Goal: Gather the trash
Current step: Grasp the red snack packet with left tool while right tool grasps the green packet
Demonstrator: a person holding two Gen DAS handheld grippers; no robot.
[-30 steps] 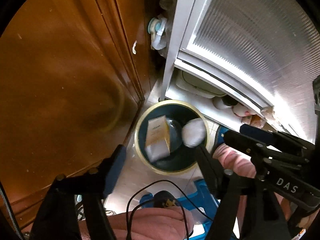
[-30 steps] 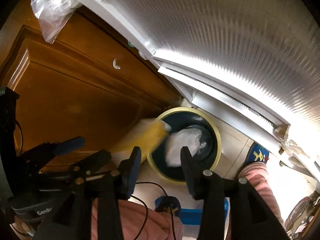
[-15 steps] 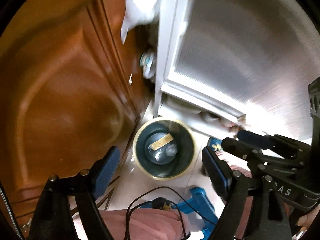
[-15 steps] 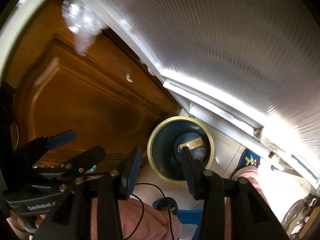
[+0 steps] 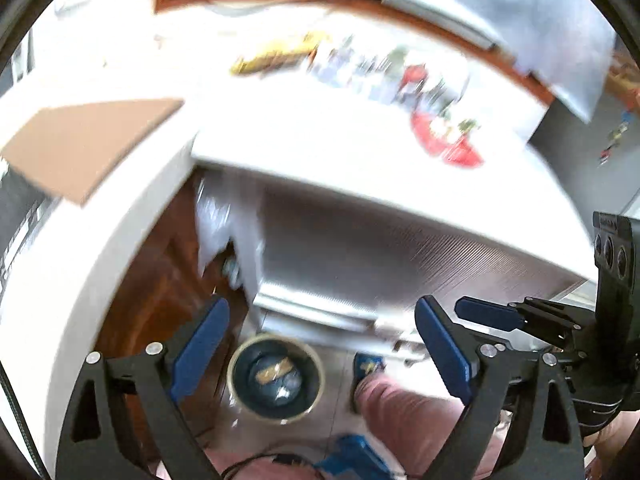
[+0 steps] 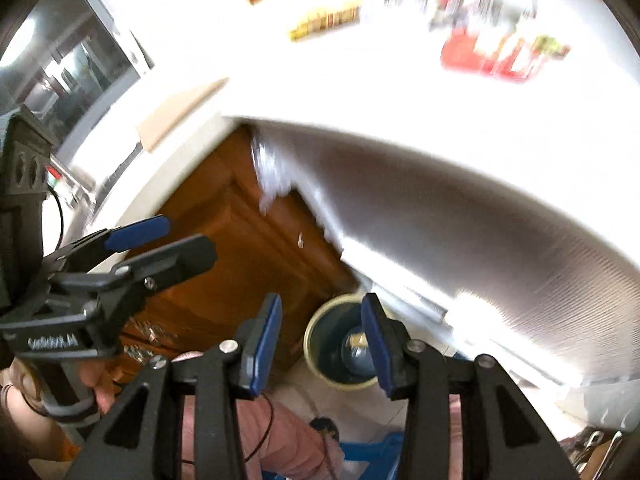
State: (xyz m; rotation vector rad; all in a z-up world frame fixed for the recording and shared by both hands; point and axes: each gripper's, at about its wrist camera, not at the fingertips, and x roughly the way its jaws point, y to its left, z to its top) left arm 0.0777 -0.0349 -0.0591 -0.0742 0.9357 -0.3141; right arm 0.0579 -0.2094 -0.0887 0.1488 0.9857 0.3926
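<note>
Your left gripper (image 5: 320,344) angles steeply down, jaws just widened and empty. Your right gripper (image 6: 320,340) tilts down alongside, jaws parted with nothing between. The trash (image 5: 276,372) lies in the round bin (image 5: 236,392) on the floor below.

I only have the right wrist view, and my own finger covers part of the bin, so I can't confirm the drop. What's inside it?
Observer: The left wrist view shows the whole bin. A yellowish box lies at its bottom, with something pale beside it that is too blurred to name.
Operator: From here I only see the left gripper side-on. Is it carrying anything?
Observer: No. The left gripper has just been opening its jaws. They stand wide apart with nothing between them.
</note>
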